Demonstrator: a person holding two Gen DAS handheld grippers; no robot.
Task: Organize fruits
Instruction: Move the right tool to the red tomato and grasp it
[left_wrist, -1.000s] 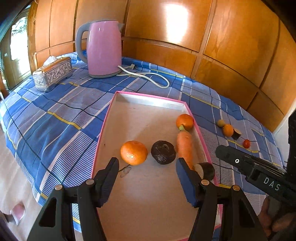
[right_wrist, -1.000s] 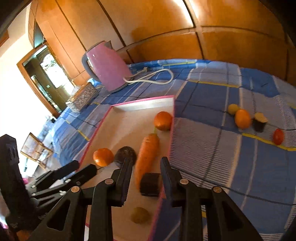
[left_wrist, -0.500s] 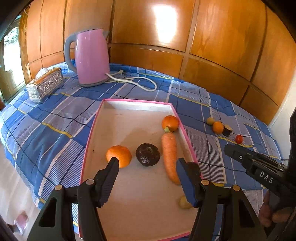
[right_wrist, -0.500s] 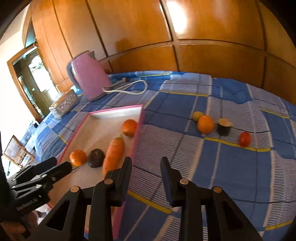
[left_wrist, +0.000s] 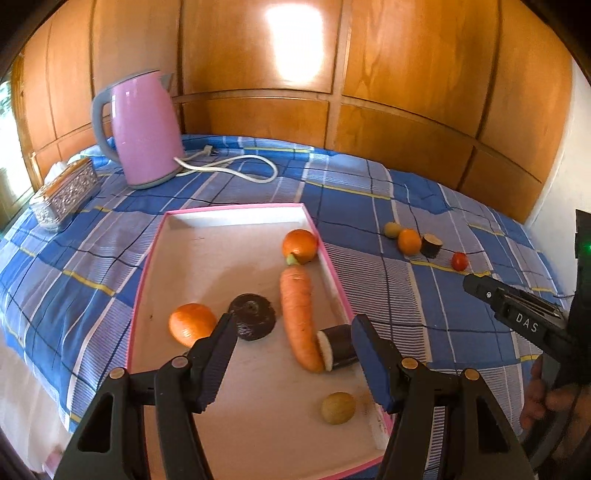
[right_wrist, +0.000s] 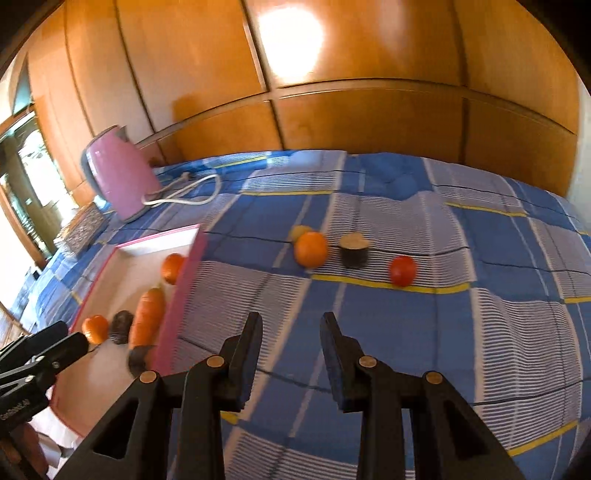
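Wood-panelled walls (left_wrist: 406, 74) back a bed under a blue checked cover (left_wrist: 74, 266). On it, a pink-rimmed tray (left_wrist: 147, 254) holds six pieces, one a long orange carrot (left_wrist: 297, 314); four more lie toward the cover's right edge. Left gripper (left_wrist: 291, 332) and right gripper (right_wrist: 291, 328): jaws apart, empty.

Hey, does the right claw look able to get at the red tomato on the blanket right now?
Probably yes. The right claw is open and empty, the tomato sits ahead and slightly right on the blanket, apart from the dark cut piece, with nothing between.
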